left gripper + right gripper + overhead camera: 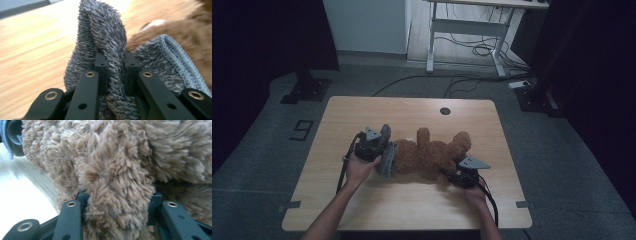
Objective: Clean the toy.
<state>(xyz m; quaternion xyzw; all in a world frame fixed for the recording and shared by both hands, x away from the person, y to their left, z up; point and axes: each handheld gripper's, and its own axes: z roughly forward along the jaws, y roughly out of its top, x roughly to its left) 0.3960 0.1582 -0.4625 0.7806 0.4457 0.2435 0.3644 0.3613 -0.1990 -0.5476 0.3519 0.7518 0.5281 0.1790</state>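
**Teddy bear held at both ends on the counter**

Lying on its side across the middle of the wooden counter (412, 200): a brown plush teddy bear (432, 155), head toward the right, one limb sticking up toward the far edge. Wrapped around its left end: a grey fuzzy garment (388, 159) with a ribbed blue-grey hem.

Left hand-held gripper (379, 145), at the bear's left end: clamped on a raised fold of the grey fuzzy garment (107, 37). In the left gripper view, black jaws pressed close from both sides on the pinched fold, pile bulging above the fingertips (101, 62); ribbed hem curving away at the right, brown fur just behind it, bare wood at the left.

Right hand-held gripper (454, 176), at the near side of the bear, below the head: clamped on a thick tuft of the brown plush (112, 182). In the right gripper view, jaws set wider than the left pair, fur squeezed between them and spilling over the pads (83, 197); a dark scrap of the garment at the upper left corner, pale wood below it.

Both forearms entering from the near edge, one hand on each gripper body, cables trailing back toward the person.
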